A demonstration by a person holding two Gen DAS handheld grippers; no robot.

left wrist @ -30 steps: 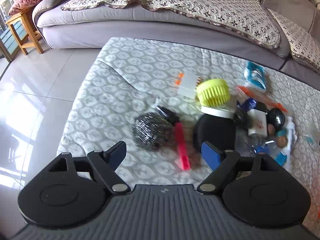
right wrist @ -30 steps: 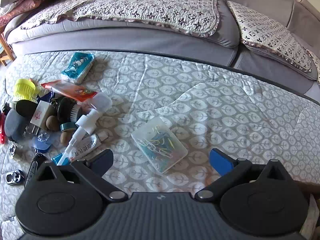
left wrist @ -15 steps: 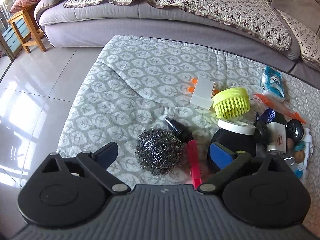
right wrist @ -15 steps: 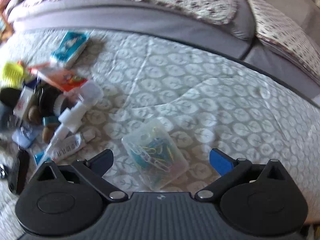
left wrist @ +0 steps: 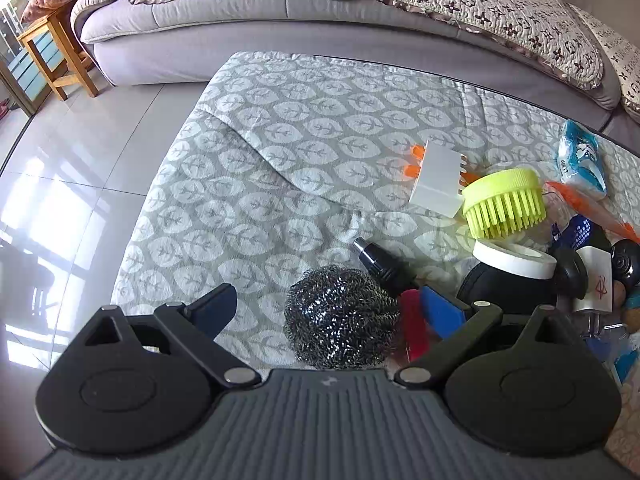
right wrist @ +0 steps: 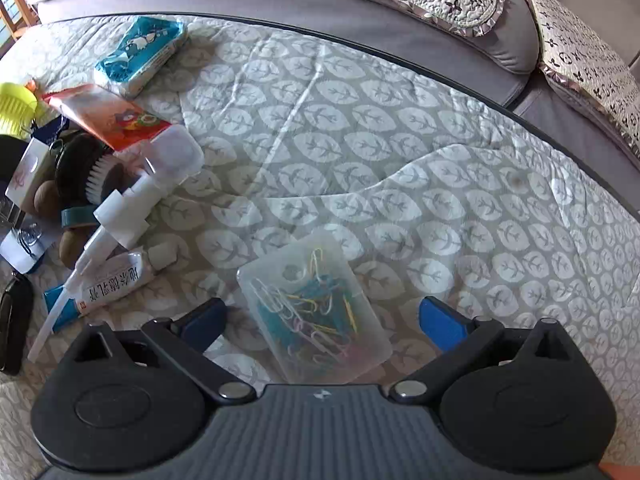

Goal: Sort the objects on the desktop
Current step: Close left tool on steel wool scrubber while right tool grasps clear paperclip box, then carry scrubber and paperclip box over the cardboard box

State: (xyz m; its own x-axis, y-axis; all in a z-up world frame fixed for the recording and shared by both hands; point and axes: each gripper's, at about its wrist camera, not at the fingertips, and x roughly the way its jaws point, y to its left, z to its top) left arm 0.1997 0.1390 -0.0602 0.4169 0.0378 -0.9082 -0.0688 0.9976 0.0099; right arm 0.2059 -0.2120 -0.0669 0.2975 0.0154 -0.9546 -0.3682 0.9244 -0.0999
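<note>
In the left wrist view my left gripper point(left wrist: 328, 310) is open, with a steel wool ball point(left wrist: 340, 318) between its fingers. A red bar point(left wrist: 414, 330) and a black cylinder point(left wrist: 378, 262) lie just right of the ball. In the right wrist view my right gripper point(right wrist: 322, 318) is open, with a clear box of coloured paper clips point(right wrist: 314, 312) between its fingers. The pile to the left holds a glue tube point(right wrist: 114, 284), a white pump sprayer point(right wrist: 116, 216) and a black brush point(right wrist: 86, 172).
The table has a grey leaf-pattern cloth point(left wrist: 304, 136). A yellow-green brush point(left wrist: 504, 202), a white block point(left wrist: 438, 180), a black round thing with a white lid point(left wrist: 512, 268) and a teal tissue pack point(right wrist: 140, 54) lie on it. A grey sofa point(left wrist: 280, 20) runs behind. Tiled floor point(left wrist: 72, 168) lies left.
My left gripper has come closer to the steel wool ball, which now lies between its fingers. My right gripper has moved forward over the paper clip box, which now lies between its fingers.
</note>
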